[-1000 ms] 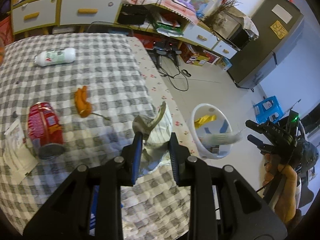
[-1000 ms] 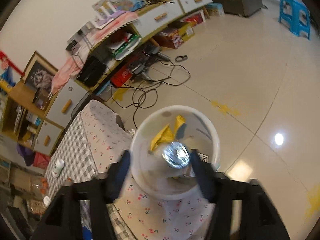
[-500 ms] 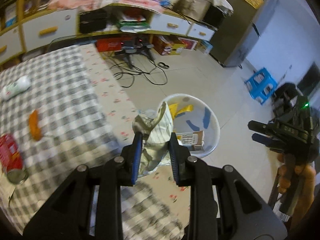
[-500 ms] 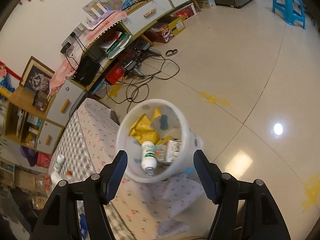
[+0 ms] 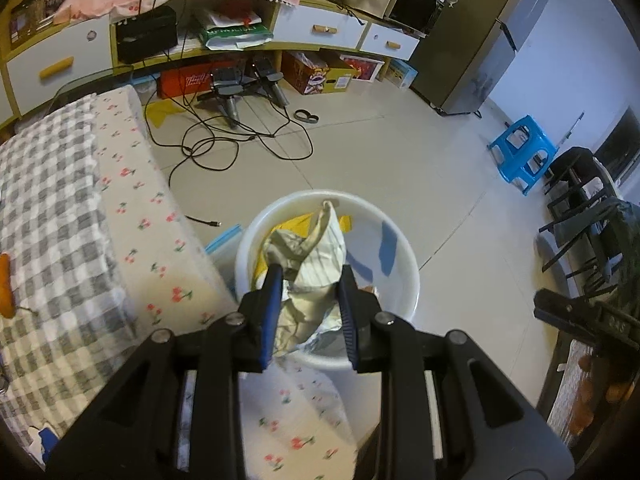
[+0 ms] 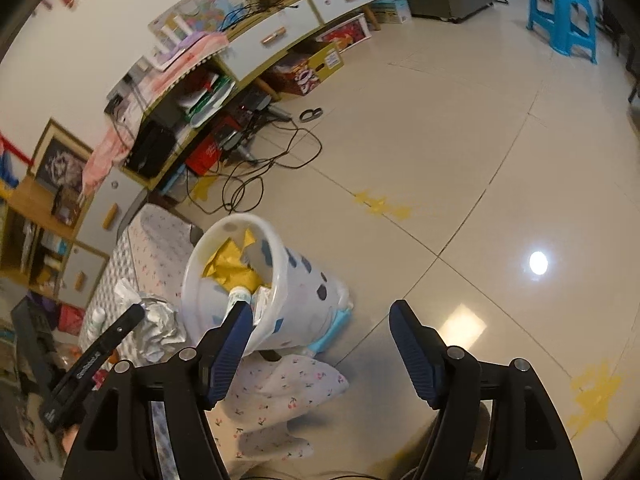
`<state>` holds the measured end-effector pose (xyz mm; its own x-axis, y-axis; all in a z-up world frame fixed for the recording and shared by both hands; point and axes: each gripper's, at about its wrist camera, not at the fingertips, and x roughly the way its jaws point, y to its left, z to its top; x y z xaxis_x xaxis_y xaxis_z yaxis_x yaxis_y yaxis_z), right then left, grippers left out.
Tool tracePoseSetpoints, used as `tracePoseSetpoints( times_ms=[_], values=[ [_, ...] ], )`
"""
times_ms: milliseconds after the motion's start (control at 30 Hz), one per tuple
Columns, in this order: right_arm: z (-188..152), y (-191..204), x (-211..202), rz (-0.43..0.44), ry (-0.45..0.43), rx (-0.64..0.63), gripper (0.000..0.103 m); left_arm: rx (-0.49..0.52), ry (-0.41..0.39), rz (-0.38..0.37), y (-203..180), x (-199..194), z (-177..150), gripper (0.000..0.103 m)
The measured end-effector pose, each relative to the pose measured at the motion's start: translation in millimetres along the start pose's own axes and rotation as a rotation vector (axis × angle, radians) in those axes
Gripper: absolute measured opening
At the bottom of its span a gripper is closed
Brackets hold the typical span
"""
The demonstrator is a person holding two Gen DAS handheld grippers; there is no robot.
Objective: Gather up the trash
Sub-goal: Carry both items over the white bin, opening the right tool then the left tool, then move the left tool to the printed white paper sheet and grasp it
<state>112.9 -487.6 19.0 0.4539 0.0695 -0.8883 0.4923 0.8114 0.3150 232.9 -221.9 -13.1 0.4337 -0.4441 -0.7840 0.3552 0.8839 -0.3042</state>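
My left gripper (image 5: 308,280) is shut on a crumpled striped wrapper (image 5: 316,252) and holds it above the white trash bin (image 5: 404,248). In the right wrist view the bin (image 6: 296,292) stands on the floor by the table corner, with yellow paper (image 6: 228,268) and a white bottle (image 6: 240,294) inside. My right gripper (image 6: 322,310) hovers over bare floor to the right of the bin. Its jaws are opening and nothing is between them. The left gripper's finger (image 6: 120,328) and wrapper (image 6: 160,320) show at that view's left.
The checked tablecloth (image 5: 48,200) still carries an orange scrap (image 5: 5,284) at the far left. Loose cables (image 5: 240,136) lie on the floor beyond the bin. A blue stool (image 5: 524,152), a black chair (image 5: 580,208) and a grey fridge (image 5: 480,40) stand on the right.
The left gripper carried the wrapper from over the table to over the bin. The right gripper dropped the bottle into the bin and drew off to the right, its jaws spreading.
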Motion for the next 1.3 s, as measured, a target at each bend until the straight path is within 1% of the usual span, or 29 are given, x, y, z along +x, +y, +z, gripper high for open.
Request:
tracePoseSetpoints(
  times_ms=[67, 100, 133, 167, 200, 233, 267, 367, 433, 567, 700, 767, 900, 1000, 1200, 1267, 1300],
  values=[
    [2.2, -3.3, -2.2, 0.005, -0.005, 0.011, 0.073, -0.001, -0.003, 0.004, -5.7, 3.3, 4.5, 0.029],
    [3.1, -5.3, -3.4, 0.010, -0.007, 0.018, 0.073, 0.002, -0.006, 0.005, -7.6, 4.4, 6.3, 0.034],
    [3.9, -7.2, -4.2, 0.016, -0.007, 0.025, 0.073, 0.014, -0.010, -0.004, -10.7, 5.8, 8.0, 0.042],
    [5.2, -7.5, -4.4, 0.021, -0.007, 0.032, 0.073, 0.041, -0.010, -0.007, -15.3, 7.1, 10.0, 0.068],
    [5.3, -7.9, -5.0, 0.025, -0.008, 0.036, 0.073, 0.058, -0.010, 0.025, -18.9, 8.5, 11.1, 0.090],
    [4.7, -7.7, -6.1, 0.029, -0.009, 0.039, 0.073, 0.065, -0.023, 0.060, -20.9, 6.8, 10.9, 0.092],
    [4.0, -7.1, -6.9, 0.032, -0.010, 0.039, 0.073, 0.065, -0.030, 0.072, -21.3, 6.4, 11.7, 0.092],
    [5.0, -3.1, -7.0, 0.040, -0.009, 0.030, 0.073, 0.043, -0.024, 0.071, -16.2, 3.1, 11.1, 0.092],
    [4.6, 0.3, -7.2, 0.043, -0.010, 0.025, 0.073, 0.049, -0.026, 0.082, -14.4, -1.5, 8.3, 0.093],
    [3.8, 9.9, -7.5, 0.062, -0.003, 0.015, 0.073, 0.042, -0.023, 0.100, -5.3, -8.9, 0.0, 0.099],
    [1.9, 16.5, -10.0, 0.100, 0.009, 0.015, 0.073, 0.017, -0.006, 0.117, 5.7, -16.3, -12.0, 0.100],
    [-0.6, 21.8, -10.6, 0.100, 0.012, 0.000, 0.073, 0.004, -0.010, 0.113, 11.7, -24.1, -18.5, 0.102],
    [-6.0, 32.7, -10.2, 0.105, 0.025, -0.025, 0.074, -0.024, -0.002, 0.106, 26.6, -39.7, -32.3, 0.102],
    [-11.1, 44.1, -11.4, 0.111, 0.027, -0.048, 0.074, -0.035, -0.013, 0.107, 36.1, -54.3, -42.4, 0.102],
    [-29.1, 75.0, -11.3, 0.100, 0.036, -0.130, 0.077, -0.063, -0.029, 0.153, 65.8, -87.3, -59.7, 0.102],
    [-36.7, 85.4, -9.8, 0.104, 0.048, -0.149, 0.078, -0.071, -0.047, 0.160, 79.4, -98.1, -67.5, 0.102],
    [-40.2, 89.4, -9.4, 0.106, 0.052, -0.157, 0.078, -0.074, -0.059, 0.175, 86.6, -103.3, -71.6, 0.102]
  ],
)
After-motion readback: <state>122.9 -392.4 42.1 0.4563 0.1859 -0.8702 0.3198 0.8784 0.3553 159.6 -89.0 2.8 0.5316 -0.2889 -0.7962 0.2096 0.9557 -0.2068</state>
